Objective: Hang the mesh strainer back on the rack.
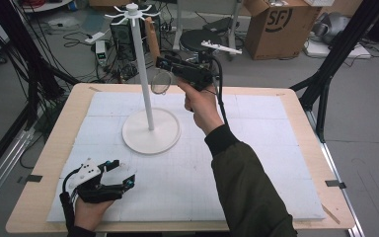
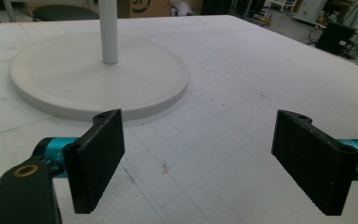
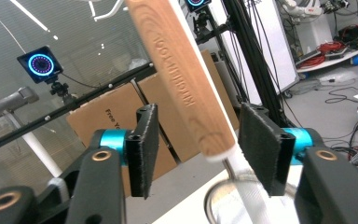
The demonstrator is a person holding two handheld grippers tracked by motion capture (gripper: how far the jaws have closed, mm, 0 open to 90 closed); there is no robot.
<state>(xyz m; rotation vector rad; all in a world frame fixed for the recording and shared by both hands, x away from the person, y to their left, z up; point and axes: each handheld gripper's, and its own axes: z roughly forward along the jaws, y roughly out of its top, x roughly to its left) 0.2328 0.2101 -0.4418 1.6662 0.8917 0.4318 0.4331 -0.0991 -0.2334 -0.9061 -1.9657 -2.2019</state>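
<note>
A white stand (image 1: pixel 143 74) with hooks at its top rises from a round base (image 1: pixel 151 131) on the foam mat. A small strainer hangs against the pole, its wooden handle (image 1: pixel 152 37) up and its mesh bowl (image 1: pixel 161 81) down. My right gripper (image 1: pixel 162 63) is raised at the strainer. In the right gripper view the wooden handle (image 3: pixel 182 79) passes between the open jaws of my right gripper (image 3: pixel 198 149), touching neither pad, with the metal rim (image 3: pixel 235 186) below. My left gripper (image 1: pixel 123 173) rests open at the mat's front left, and in the left gripper view this gripper (image 2: pixel 200 158) faces the base (image 2: pixel 74 79) with nothing between its jaws.
A white foam mat (image 1: pixel 256 163) covers the wooden table (image 1: pixel 54 148). Beyond the table are a cardboard box (image 1: pixel 281 24), a black stool (image 1: pixel 197 39), cables and black frame legs (image 1: pixel 335 54). The mat is bare to the right of the base.
</note>
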